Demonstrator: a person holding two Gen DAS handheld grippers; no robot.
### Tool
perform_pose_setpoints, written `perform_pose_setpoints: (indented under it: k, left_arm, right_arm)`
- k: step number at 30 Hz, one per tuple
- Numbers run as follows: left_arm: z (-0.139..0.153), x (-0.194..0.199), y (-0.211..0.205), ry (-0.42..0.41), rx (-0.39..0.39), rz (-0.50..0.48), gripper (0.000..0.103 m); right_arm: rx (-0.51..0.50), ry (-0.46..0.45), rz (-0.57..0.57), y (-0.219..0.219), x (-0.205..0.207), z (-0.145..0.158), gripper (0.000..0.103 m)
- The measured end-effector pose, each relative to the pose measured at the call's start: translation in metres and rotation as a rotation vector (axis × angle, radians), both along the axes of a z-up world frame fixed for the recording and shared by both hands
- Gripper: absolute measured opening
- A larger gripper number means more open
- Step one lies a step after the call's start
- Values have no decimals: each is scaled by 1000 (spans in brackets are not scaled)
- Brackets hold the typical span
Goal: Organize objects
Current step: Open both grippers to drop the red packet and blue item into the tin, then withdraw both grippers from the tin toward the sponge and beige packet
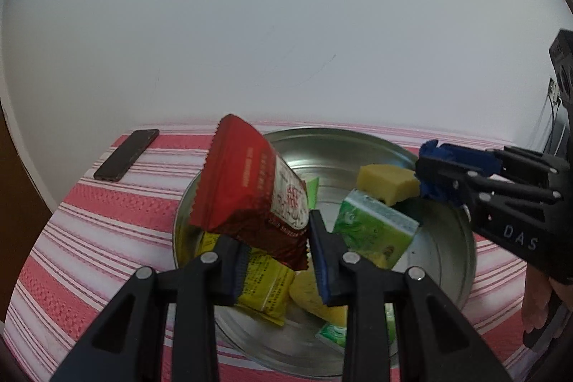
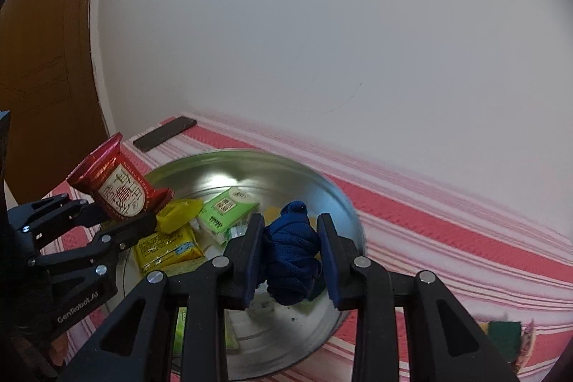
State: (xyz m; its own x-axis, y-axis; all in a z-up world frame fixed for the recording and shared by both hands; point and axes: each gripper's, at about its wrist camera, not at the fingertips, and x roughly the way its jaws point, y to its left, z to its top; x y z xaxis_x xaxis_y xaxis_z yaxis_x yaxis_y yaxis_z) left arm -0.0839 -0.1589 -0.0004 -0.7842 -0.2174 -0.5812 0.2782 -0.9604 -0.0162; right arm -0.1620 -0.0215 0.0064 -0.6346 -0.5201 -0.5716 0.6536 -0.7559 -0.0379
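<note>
Left wrist view first: the left gripper (image 1: 275, 249) is clamped on the lower corner of a red snack packet (image 1: 247, 181), which stands tilted above the metal bowl (image 1: 462, 260). The hold looks like it is only on the crimped seam, so the packet could swivel or slip out, most likely if the hand tips further. It would probably land back among the yellow packets (image 1: 266, 285) and the green tissue pack (image 1: 376, 228) lying in the bowl (which would undo the pick).

To the right, the right gripper (image 2: 290, 253) has its fingers closed on a bundle of blue cord (image 2: 292, 249), held over the bowl's right half. The bundle is soft and loosely knotted, so a loop could sag free, or catch on the rim as it is carried off. The two grippers are also near each other over one bowl, and a crossing move could knock them together.

Both items are off the table, which is covered by a red and white striped cloth (image 1: 107, 203) that could ruck up if dragged. A dark phone (image 1: 126, 154) lies at its far left, near the white wall (image 1: 286, 24), with a brown wooden door (image 2: 43, 59) further left.
</note>
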Motion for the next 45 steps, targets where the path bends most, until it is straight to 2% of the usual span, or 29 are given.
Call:
perform_pose_setpoints:
  k: [5,7,8,9,10,11,12,14,20,25,35,41,45]
  left_arm:
    - [-3,-7,-6,-10,-8,15,30]
    - [-2,-8,-6,0,-32,39,37]
    - [-1,-8,-6,2,-43,60,59]
    - [0,-7,-8,10,-54,83,74]
    - [1,-4,-9,25,-63,100,93]
    - [2,0,-10,42,-73,117,97]
    - [3,3,-10,55,-84,128,97]
    - [4,6,-9,58,-92,125,97]
    - [8,6,1,62,-44,96,98]
    - [16,1,31,76,-10,54,102]
    - [13,-31,129,42,17,-119,102]
    - [6,-62,189,7,-1,-212,102]
    - [-8,-96,221,-68,36,-257,102]
  right_arm:
    - [13,-15,6,-10,-4,-8,33]
    - [17,-17,6,-15,-7,-11,33]
    - [21,-16,2,-18,-9,-13,34]
    - [20,-14,-2,-21,-12,-16,36]
    - [14,-14,-8,-21,-14,-17,50]
    - [1,-17,-14,-17,-16,-18,69]
    - [-26,-21,-22,-11,-17,-17,73]
    - [-88,-45,-22,4,-19,-15,74]
    - [-163,-36,-80,52,-17,-7,75]
    - [-138,5,-176,98,-12,-1,81]
    - [-77,23,-382,187,-20,-13,81]
    - [-29,-25,-514,257,-40,-28,81]
    - [-52,-108,-572,287,-53,-39,81]
